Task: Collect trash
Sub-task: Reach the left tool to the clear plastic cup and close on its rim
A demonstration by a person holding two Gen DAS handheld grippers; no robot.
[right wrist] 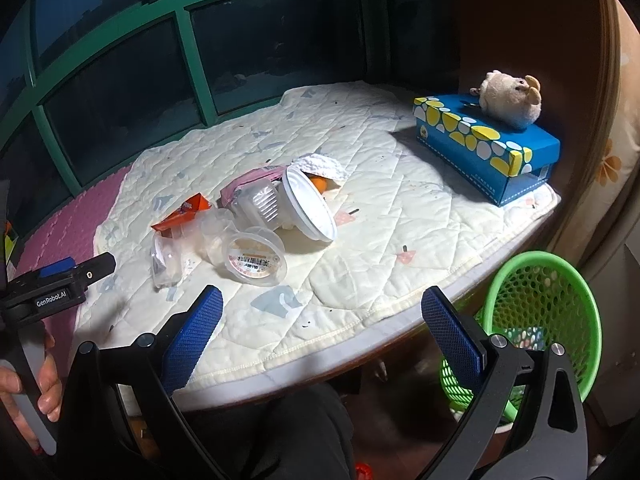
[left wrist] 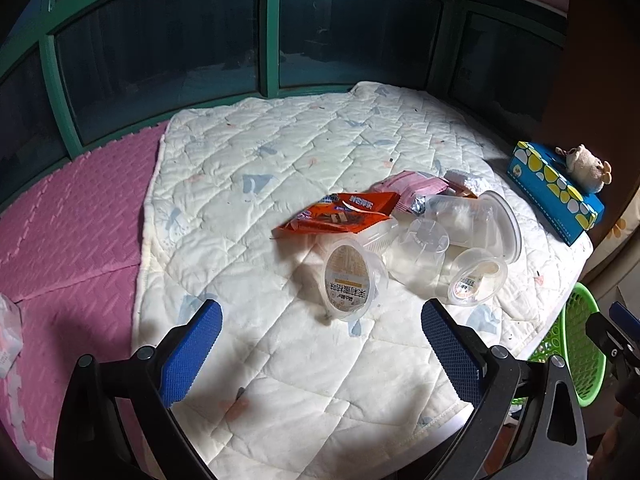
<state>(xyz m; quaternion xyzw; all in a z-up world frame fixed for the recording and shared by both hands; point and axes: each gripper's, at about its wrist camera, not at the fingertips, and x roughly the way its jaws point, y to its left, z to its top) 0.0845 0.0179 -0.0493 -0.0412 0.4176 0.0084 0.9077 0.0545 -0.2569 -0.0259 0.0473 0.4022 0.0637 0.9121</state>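
A pile of trash lies on the white quilted mat (left wrist: pixel 280 168): an orange snack wrapper (left wrist: pixel 340 212), a pink wrapper (left wrist: pixel 412 186), a labelled clear pudding cup (left wrist: pixel 350 282), a second labelled cup (left wrist: pixel 476 278), a clear cup (left wrist: pixel 418 248) and a large clear tub (left wrist: pixel 480 216). My left gripper (left wrist: pixel 322 332) is open and empty, just short of the nearest cup. My right gripper (right wrist: pixel 322 320) is open and empty over the mat's front edge; the pile (right wrist: pixel 256 216) lies ahead of it. A green mesh basket (right wrist: pixel 548 312) stands below the ledge at right.
A blue tissue box (right wrist: pixel 492 152) with a small plush toy (right wrist: pixel 512 98) on top sits at the mat's right end. Pink foam mats (left wrist: pixel 72 220) lie left of the quilt. Green-framed windows (left wrist: pixel 272 32) close off the back. The left gripper shows in the right wrist view (right wrist: pixel 60 280).
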